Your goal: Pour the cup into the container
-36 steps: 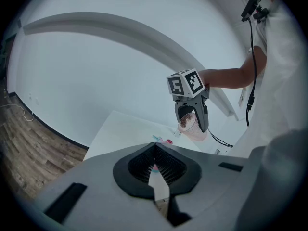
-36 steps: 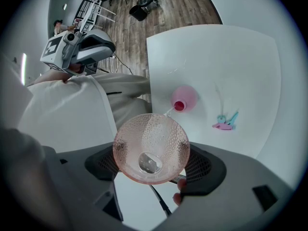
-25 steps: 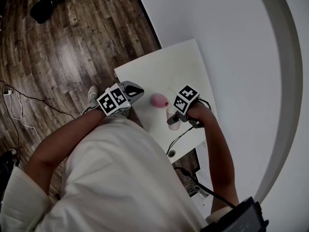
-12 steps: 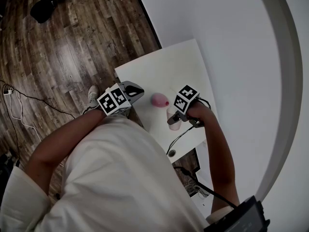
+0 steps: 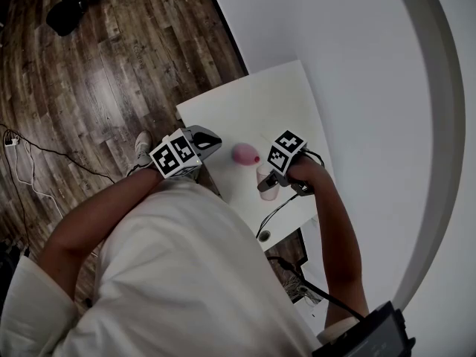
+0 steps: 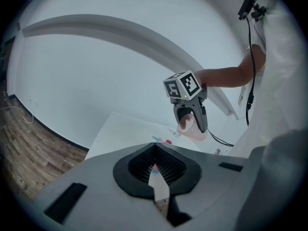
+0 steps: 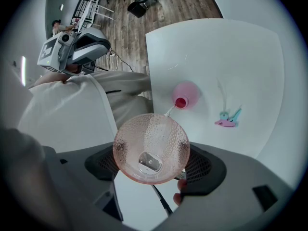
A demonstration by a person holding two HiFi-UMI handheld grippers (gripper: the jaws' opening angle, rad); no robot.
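Right gripper view shows the right gripper (image 7: 151, 166) clamped on the tilted cup (image 7: 150, 148) at lower centre, a thin stream (image 7: 169, 111) reaching the pink container (image 7: 185, 94) just above, unchanged over the last second, so pouring likely continues; the left gripper (image 6: 156, 166) is closed on nothing.

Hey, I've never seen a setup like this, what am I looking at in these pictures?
No robot: a person holds a two-jaw gripper in each hand. One camera sits on the head, looking down; the other two ride on the grippers. The right gripper clamps a dimpled pink cup, tipped over a pink container on the white table; a thin stream seems to run into it. The left gripper is shut, empty, held aside. Small pink and teal pieces lie nearby.
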